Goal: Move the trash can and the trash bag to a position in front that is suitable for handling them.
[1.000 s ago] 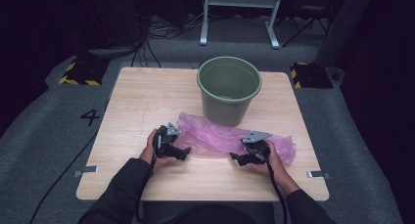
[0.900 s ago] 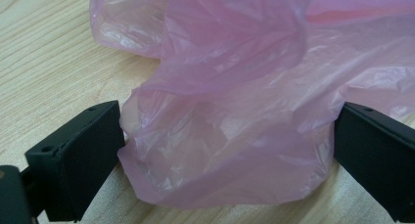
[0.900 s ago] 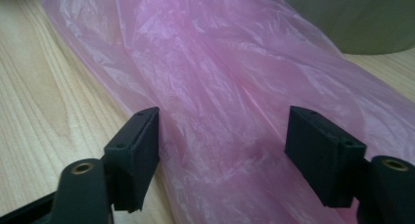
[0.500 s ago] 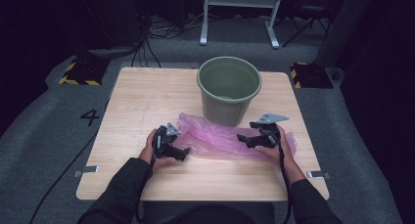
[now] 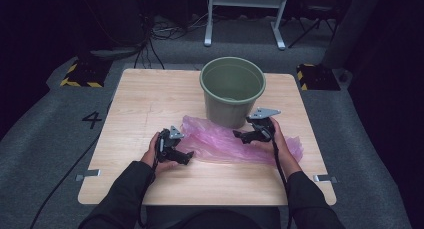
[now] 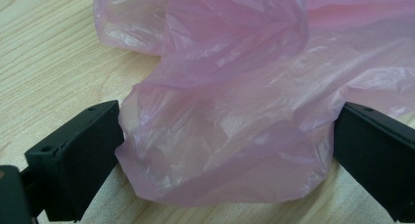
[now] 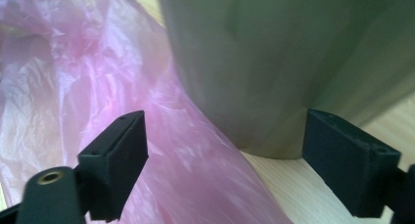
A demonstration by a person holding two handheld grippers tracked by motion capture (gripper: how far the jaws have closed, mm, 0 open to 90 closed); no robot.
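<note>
**Bag could slip or bucket could tip before lining starts**

I'm working a pink plastic bag lying flat on the wooden table, just in front of the green bucket, its far edge touching the bucket's base. L gripper is sitting at the bag's left end w/ jaws spread wide; a puffed fold of film is bulging between them and brushing both pads, but I'm not seeing it pinched. R gripper is hanging over the bag close to the bucket wall; its jaws have just been opening and are standing apart w/ nothing held, only film lying below them and the bucket wall ahead.

Risks I'm judging from here:
- Neither side is clamping the bag, so any lift now is probably dragging film or dropping it.
- Film is thin and slick; closing on one layer only is likely leaving the mouth shut.
- R gripper is working v. near the bucket; a sideways nudge could be shoving or tipping it, since it looks light and empty.
- Bag edge under the bucket's base may be snagging when pulled.
</note>
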